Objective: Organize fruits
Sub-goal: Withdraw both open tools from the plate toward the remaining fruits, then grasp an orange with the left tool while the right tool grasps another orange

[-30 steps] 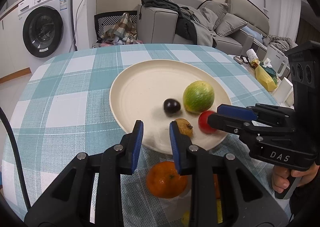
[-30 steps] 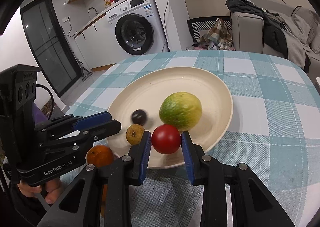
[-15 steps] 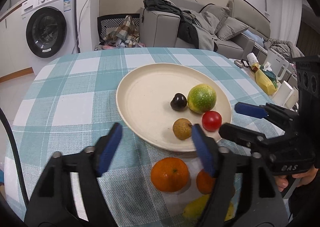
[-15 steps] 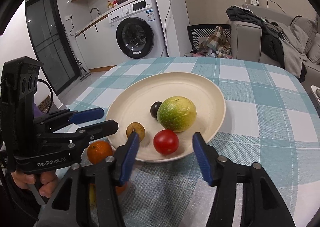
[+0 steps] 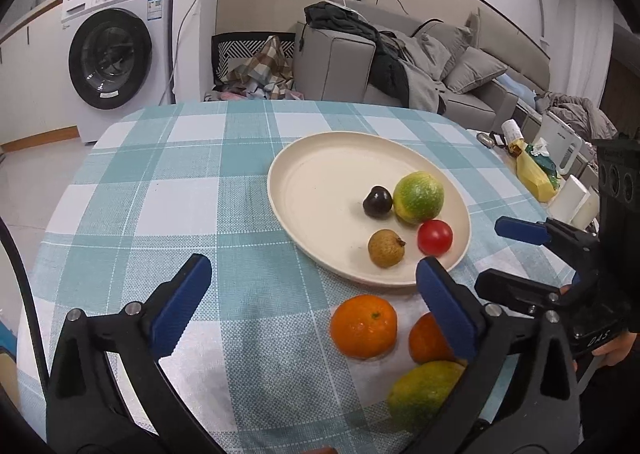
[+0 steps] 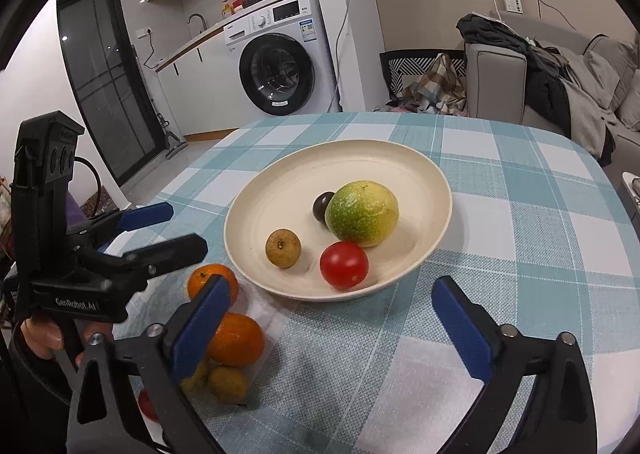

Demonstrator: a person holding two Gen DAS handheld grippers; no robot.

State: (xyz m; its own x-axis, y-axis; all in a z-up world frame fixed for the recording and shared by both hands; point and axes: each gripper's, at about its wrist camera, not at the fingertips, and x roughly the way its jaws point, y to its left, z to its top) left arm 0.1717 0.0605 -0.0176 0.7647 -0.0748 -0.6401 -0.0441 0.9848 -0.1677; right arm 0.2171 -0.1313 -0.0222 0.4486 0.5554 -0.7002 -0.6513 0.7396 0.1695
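Four fruits lie on the plate (image 5: 320, 158), toward its near edge; two oranges (image 5: 363, 326) and more fruit wait on the table (image 5: 160, 194) just beside it; left gripper (image 5: 312, 294) and right gripper (image 6: 332, 318) gape empty.

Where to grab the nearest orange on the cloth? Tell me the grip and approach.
Take the orange across its widest middle, coming from above with the left gripper, whose jaws stand wide open. It is round and sits stem up, clear of the plate; a second orange lies on its right.
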